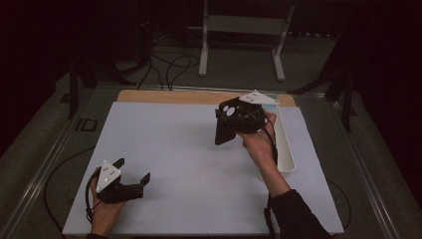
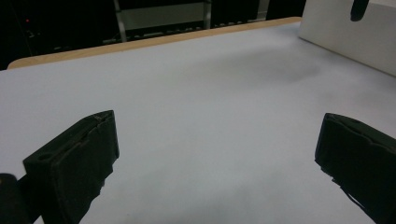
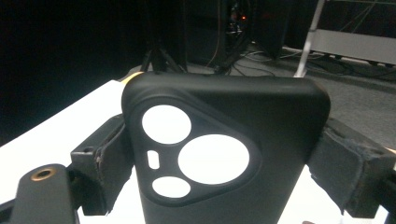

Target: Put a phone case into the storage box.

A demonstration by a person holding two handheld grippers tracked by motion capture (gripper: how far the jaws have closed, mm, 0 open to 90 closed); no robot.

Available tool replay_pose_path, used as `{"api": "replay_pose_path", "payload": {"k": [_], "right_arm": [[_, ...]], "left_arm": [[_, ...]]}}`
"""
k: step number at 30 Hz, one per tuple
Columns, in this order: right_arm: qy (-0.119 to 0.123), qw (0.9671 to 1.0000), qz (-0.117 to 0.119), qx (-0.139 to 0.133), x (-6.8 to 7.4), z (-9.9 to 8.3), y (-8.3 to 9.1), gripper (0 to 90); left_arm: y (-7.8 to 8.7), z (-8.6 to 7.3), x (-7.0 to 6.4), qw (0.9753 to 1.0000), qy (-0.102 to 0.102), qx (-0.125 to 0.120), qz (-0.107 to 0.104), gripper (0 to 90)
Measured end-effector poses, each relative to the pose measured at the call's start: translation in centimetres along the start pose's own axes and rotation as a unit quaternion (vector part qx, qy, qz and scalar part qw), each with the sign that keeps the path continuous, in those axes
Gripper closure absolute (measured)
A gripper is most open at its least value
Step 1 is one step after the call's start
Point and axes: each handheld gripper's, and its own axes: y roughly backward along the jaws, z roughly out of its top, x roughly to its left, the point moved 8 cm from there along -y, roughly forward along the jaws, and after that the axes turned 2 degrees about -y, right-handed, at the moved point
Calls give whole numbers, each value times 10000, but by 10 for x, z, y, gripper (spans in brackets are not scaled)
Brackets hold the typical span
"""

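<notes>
Jaws on the right gripper [image 3: 219, 154] press against both long edges of a black phone case [image 3: 224, 154], holding it upright with its camera cut-outs facing the gripper's own camera; through the three round holes and one small slot the white sheet [image 3: 60, 126] shows. From above, the right gripper [image 1: 234, 127] is lifted over the far right part of the white sheet [image 1: 189, 164], the phone case [image 1: 226, 124] hanging down from it clear of the surface, just beside a long white tray [image 1: 286, 149] that lies along the sheet's right edge. The person's right hand [image 1: 256, 142] wraps the gripper from below. Near the front left corner, the left gripper [image 1: 133, 172] rests low on the sheet in the left hand [image 1: 107, 209], its jaws spread wide with nothing between them. Its own camera looks across bare sheet toward the tray's [image 2: 345, 32] white wall.
</notes>
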Motion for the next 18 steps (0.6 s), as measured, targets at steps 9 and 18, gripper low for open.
{"api": "replay_pose_path", "payload": {"k": [9,18], "right_arm": [[-41,9998,-184,-30,-17,6,2,139],[-74,9994,-318,-78,-30,11,4,139]], "left_arm": [[0,0,0,10000,-21,9,-5,3],[0,0,-1,10000,-17,12,-6,2]]}}
